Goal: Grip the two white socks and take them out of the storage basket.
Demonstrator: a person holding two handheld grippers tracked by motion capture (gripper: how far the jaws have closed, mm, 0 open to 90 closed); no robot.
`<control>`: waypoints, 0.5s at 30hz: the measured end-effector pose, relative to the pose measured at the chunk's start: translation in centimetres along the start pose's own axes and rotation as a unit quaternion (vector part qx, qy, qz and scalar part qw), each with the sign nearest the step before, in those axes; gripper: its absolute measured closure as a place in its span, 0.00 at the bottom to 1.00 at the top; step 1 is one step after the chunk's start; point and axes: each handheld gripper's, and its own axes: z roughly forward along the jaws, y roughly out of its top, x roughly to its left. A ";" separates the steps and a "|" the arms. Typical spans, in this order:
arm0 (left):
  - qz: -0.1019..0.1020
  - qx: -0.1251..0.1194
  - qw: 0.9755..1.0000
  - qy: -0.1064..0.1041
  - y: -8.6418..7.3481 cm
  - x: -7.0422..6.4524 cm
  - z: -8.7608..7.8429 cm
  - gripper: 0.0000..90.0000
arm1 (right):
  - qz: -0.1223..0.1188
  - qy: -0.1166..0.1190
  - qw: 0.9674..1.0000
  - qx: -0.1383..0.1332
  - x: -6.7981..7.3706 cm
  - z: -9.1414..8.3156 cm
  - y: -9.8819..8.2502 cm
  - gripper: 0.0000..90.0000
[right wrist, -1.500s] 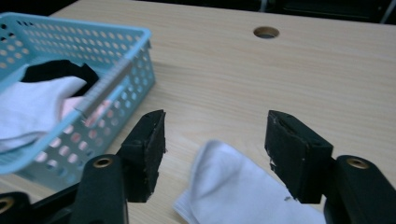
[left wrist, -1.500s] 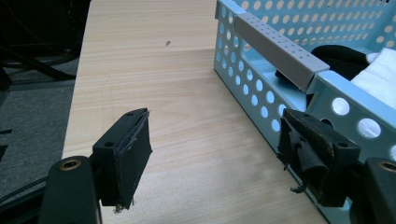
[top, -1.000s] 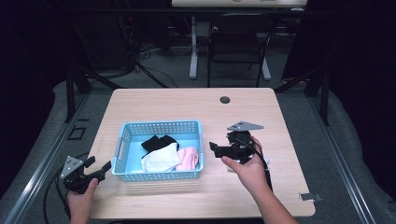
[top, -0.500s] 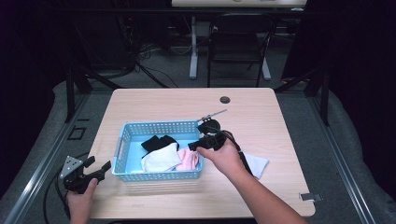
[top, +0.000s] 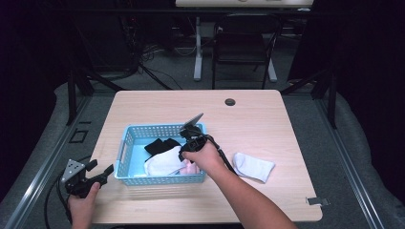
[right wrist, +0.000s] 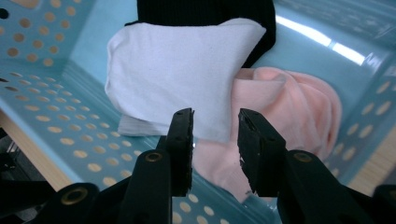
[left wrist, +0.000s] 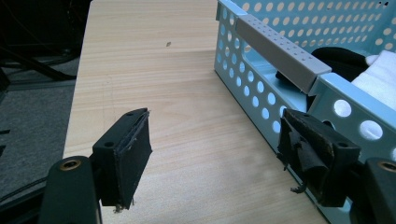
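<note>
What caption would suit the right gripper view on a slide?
Open right gripper poised over a white sock, pink sock and black sock in a blue basket.

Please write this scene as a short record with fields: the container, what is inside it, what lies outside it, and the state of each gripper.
container: blue basket on the table
inside: white sock over pink sock, black sock behind
outside: white sock on table, right of the basket
right gripper: over the basket, jaws partly open, empty
left gripper: beside the basket's left end, open, empty
</note>
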 end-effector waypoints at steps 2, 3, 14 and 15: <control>0.000 0.000 1.000 0.000 0.0 0.0 0.0 0.28 | 0.001 -0.011 1.000 0.008 0.1 0.8 0.3 0.74; -0.001 -0.001 1.000 0.000 0.0 0.0 0.0 0.28 | 0.010 -0.011 1.000 0.003 0.2 1.3 0.4 0.74; -0.001 -0.002 1.000 -0.001 0.0 0.0 0.0 0.28 | 0.041 -0.005 0.999 0.019 -0.3 3.2 1.7 0.72; -0.001 -0.001 1.000 -0.001 0.0 0.0 0.0 0.28 | 0.048 -0.002 0.999 0.019 -0.3 3.4 1.8 0.72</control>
